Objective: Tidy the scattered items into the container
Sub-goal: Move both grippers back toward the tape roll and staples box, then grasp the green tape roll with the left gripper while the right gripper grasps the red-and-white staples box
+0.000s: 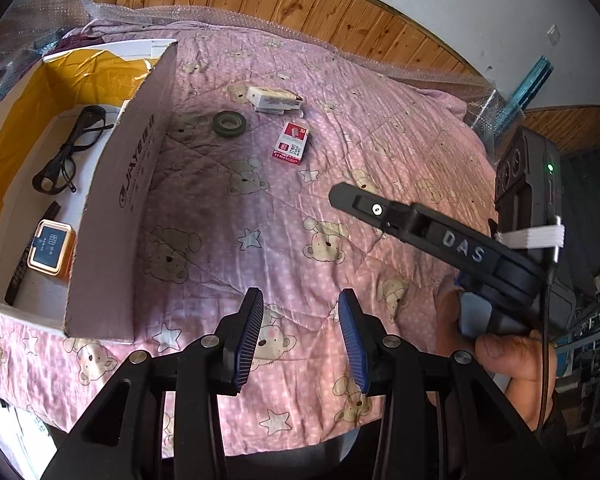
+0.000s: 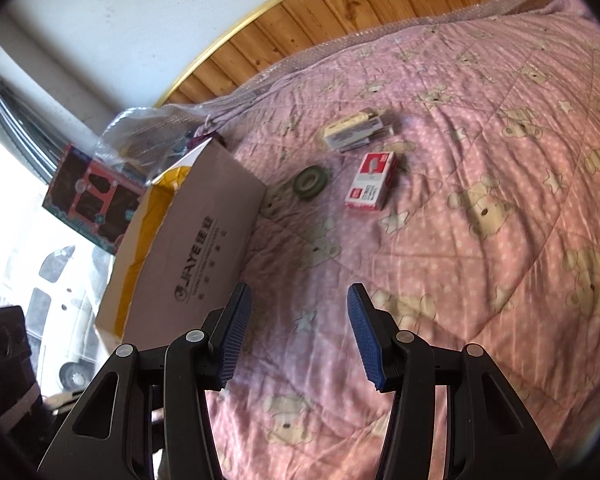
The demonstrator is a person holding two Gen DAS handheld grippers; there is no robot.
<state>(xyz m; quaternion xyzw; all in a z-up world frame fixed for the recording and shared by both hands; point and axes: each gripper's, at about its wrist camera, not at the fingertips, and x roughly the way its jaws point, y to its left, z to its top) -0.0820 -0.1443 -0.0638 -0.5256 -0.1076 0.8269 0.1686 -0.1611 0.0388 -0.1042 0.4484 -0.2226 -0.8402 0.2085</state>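
Nearest, two grippers, left gripper and right gripper, both spread apart, empty, above the pink quilt. Farther out, three loose items: one red box, one tape roll, one white packet. Left, one cardboard box containing one pair of glasses.

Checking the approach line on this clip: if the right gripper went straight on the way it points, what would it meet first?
Probably bare quilt: the open right gripper aims between the cardboard box and the red staple box. Further along lies the tape roll, though depth is unclear.
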